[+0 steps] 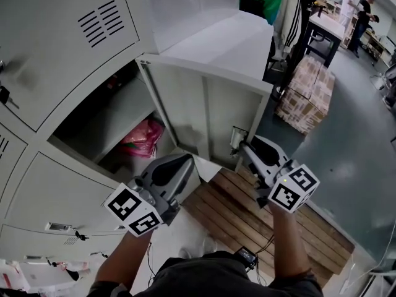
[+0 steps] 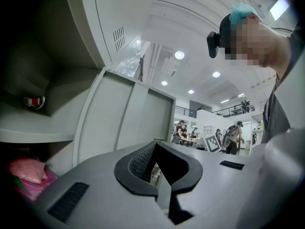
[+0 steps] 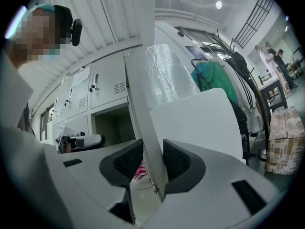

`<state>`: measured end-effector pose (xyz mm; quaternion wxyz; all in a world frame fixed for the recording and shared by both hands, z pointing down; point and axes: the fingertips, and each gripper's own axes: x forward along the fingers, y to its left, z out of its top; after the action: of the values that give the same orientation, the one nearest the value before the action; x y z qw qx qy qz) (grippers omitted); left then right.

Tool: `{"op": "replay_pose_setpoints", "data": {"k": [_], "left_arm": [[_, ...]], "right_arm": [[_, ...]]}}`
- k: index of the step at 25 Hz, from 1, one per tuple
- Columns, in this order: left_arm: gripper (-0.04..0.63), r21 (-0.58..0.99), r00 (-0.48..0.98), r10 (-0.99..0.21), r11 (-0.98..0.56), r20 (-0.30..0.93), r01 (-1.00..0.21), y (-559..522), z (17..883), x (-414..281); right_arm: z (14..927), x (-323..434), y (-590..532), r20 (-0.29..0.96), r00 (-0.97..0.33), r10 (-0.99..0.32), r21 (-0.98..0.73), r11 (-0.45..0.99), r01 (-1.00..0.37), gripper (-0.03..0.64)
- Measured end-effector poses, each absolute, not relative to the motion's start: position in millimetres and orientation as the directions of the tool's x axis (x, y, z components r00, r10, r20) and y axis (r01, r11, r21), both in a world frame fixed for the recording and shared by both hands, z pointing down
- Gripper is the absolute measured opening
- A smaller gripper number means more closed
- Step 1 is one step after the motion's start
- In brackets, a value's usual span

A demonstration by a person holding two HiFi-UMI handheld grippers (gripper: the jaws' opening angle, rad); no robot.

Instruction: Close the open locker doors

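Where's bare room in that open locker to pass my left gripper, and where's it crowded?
The shelf is mostly bare, apart from a small red item at its back. Below the shelf, the pink bag crowds the space. The right gripper is clamped on the door edge; the left gripper is shut, holding nothing.

The pink bag (image 1: 143, 138) shows only partly in the shadowed compartment (image 1: 83, 124); a small red-and-white object (image 2: 34, 101) on the shelf (image 2: 38, 129) above is too dim to identify. The left gripper (image 1: 184, 164) hides the lower corner of the locker door (image 1: 204, 113).
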<state>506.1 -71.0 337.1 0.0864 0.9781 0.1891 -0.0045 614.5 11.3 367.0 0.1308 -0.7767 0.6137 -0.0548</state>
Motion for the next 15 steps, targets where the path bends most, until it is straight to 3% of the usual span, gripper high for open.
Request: {"op": "replay_pose_setpoints", "data": {"k": [15], "left_arm": [[0.009,0.196,0.934,0.351,-0.914,-0.062,0.356,-79.6,343.4,474.5]], "right_arm": [[367.8,587.1,9.7,-0.059,0.219,-0.974,-0.255,-0.198,-0.947,0.094]]}}
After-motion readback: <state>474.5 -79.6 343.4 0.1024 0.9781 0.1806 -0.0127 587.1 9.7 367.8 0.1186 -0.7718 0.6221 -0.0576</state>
